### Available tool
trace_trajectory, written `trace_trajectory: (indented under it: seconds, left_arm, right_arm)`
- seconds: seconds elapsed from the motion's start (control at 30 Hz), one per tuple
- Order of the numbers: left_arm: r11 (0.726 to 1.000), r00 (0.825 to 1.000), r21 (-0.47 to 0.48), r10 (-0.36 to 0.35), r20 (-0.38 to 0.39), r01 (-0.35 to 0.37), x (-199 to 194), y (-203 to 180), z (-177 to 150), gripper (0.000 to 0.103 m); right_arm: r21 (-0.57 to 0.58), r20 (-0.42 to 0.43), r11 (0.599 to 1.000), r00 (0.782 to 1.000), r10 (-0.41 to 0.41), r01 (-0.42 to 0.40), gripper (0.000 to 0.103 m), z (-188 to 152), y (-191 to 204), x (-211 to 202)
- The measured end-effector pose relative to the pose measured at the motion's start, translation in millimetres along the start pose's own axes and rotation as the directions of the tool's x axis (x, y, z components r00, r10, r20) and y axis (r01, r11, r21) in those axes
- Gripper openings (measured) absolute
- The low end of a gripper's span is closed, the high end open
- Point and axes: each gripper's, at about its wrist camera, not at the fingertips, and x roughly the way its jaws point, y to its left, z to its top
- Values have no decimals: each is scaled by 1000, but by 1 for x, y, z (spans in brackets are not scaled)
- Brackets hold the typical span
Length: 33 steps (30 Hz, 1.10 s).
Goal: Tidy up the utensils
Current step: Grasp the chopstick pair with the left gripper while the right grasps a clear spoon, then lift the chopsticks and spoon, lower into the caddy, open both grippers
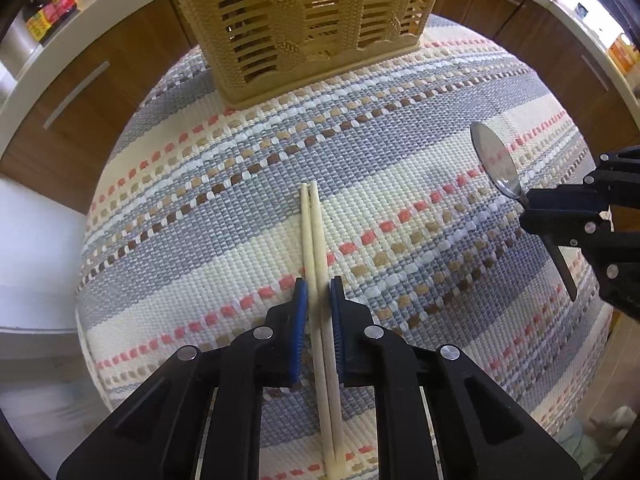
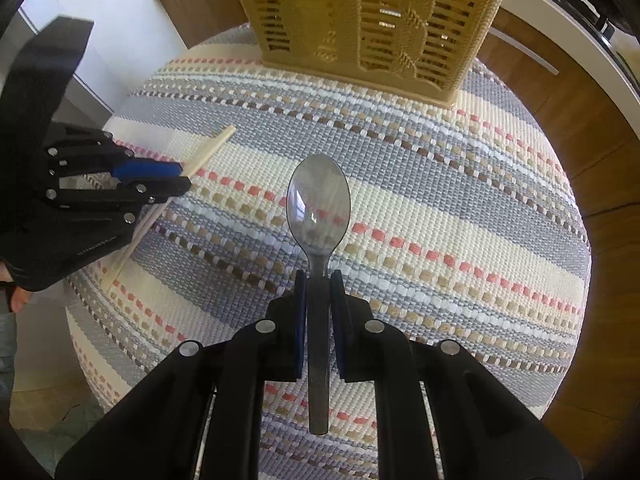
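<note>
- Left gripper (image 1: 319, 298): jaws closed on the chopsticks (image 1: 314, 248).
- Right gripper (image 2: 319, 292): jaws clamp the spoon (image 2: 319, 208) at its neck.
- Basket (image 1: 304, 20) stands beyond on the striped mat (image 1: 400, 168).

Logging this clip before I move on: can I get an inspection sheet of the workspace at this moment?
Surface: striped woven mat over a round top.
Job's things: chopsticks and spoon; tan slatted basket upright at the mat's far edge.
Clutter: nothing seen on the mat.
Grippers: left claw closed on both chopsticks; right claw closed on the spoon's handle.
Cables: a dark cord on the counter behind.
Surroundings: wood cabinets, white counter, sauce bottles.
</note>
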Motion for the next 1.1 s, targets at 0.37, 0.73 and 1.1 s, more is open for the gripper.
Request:
trace_trajectory:
  seconds: [0.37, 0.73, 1.1]
  left_arm:
    - [997, 970, -30, -68, 235, 77, -56, 13, -34, 10]
    - [985, 841, -59, -105, 531, 161, -152, 39, -29, 10]
    - [979, 632, -79, -60, 773, 190, -224, 55, 8, 10]
  right_arm:
    - [-27, 81, 1000, 997, 16, -14, 10, -1, -2, -41]
    - [-59, 304, 996, 949, 81, -66, 10, 23, 15, -114]
    - [-54, 638, 994, 763, 104, -90, 10, 66, 4, -208]
